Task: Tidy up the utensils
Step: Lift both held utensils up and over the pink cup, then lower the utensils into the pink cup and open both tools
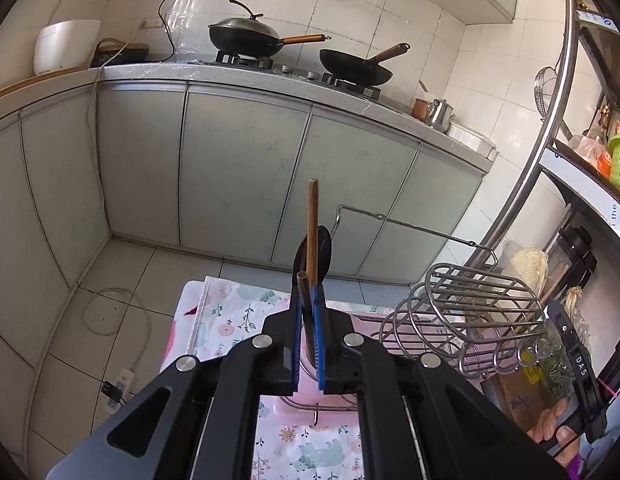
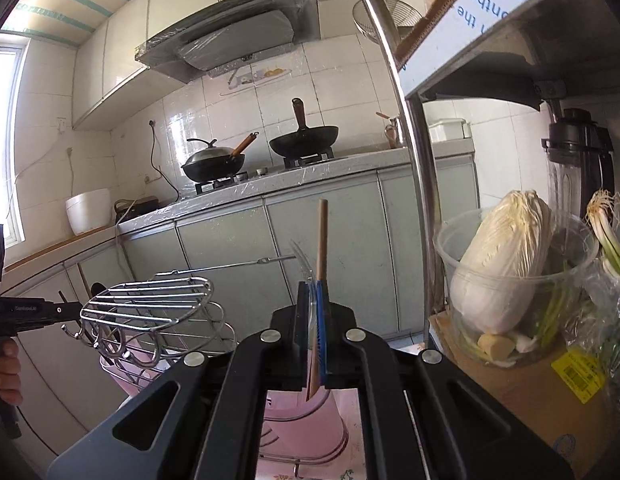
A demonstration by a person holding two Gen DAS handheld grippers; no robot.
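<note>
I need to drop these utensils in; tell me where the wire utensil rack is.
In the left wrist view the wire utensil rack stands at lower right on the floral tablecloth, right of the left hand-held gripper; the right wrist view shows it at lower left.

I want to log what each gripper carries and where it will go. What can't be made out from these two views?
- Left wrist view: lower ends of the wooden sticks and black spoon, hidden by the left gripper.
- Right wrist view: the clear utensil beside the wooden chopstick in the right gripper, too transparent to identify.
- Both views: inside of the wire rack, behind its bars.
</note>
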